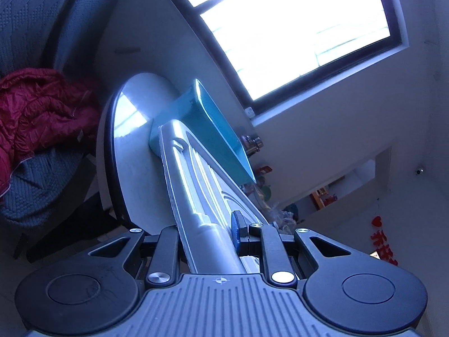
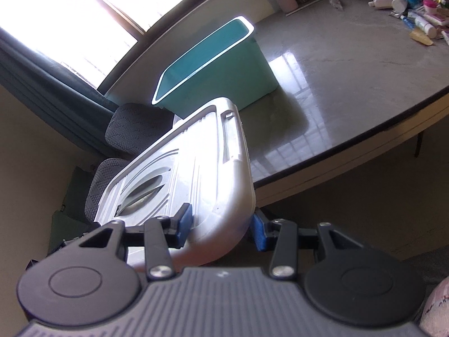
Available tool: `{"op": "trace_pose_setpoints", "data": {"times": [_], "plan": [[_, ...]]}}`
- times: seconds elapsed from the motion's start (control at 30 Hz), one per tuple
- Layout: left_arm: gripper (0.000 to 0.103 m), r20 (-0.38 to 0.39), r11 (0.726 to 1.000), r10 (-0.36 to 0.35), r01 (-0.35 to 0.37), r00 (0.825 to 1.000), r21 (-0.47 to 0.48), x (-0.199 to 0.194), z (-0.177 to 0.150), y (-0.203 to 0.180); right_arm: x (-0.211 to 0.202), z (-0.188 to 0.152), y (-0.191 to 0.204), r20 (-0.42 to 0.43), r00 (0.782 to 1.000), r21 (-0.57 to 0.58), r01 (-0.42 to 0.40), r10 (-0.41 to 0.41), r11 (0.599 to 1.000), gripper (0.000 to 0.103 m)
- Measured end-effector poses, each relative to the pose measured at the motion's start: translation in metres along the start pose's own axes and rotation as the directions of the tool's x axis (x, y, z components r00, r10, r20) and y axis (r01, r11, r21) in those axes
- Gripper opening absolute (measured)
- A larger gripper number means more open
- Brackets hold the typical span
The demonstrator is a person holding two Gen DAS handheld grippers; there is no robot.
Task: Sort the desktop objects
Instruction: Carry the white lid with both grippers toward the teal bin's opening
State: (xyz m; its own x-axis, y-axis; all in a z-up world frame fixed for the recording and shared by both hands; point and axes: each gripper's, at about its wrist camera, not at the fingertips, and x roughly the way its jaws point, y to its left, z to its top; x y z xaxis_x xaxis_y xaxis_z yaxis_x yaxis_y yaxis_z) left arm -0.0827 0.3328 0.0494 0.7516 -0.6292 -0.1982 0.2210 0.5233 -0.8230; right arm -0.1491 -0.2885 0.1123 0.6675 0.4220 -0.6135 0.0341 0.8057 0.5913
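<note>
both grippers held one white plastic lid [image 2: 196,168], each pinching a different edge. in the right wrist view the right gripper [image 2: 221,229] had its blue pads [image 2: 183,220] pressed on the lid's rounded near corner, low in the frame. in the left wrist view the left gripper [image 1: 209,233] was nearly pressed together on a thin edge of the same lid [image 1: 193,185], seen edge-on.

the lid's long axis ran from the pads up toward the teal bin [image 2: 224,64], which stood open on the grey table [image 2: 350,84] just past the lid's far end, at frame centre. the lid hung mostly off the table's near edge, tilted. neither hand looked clearly nearer the bin. small bottles [image 2: 407,0] lay well apart at upper right.
</note>
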Motion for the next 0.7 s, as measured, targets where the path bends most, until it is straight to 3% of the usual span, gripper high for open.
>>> {"op": "trace_pose_setpoints", "data": {"times": [0.7], "plan": [[0.02,-0.033,0.999,-0.006,0.007,0.999,0.041,-0.021,-0.017,-0.014,-0.017,-0.02,0.0,0.021,1.0,0.018,0.012,-0.013,1.0,0.045]]}}
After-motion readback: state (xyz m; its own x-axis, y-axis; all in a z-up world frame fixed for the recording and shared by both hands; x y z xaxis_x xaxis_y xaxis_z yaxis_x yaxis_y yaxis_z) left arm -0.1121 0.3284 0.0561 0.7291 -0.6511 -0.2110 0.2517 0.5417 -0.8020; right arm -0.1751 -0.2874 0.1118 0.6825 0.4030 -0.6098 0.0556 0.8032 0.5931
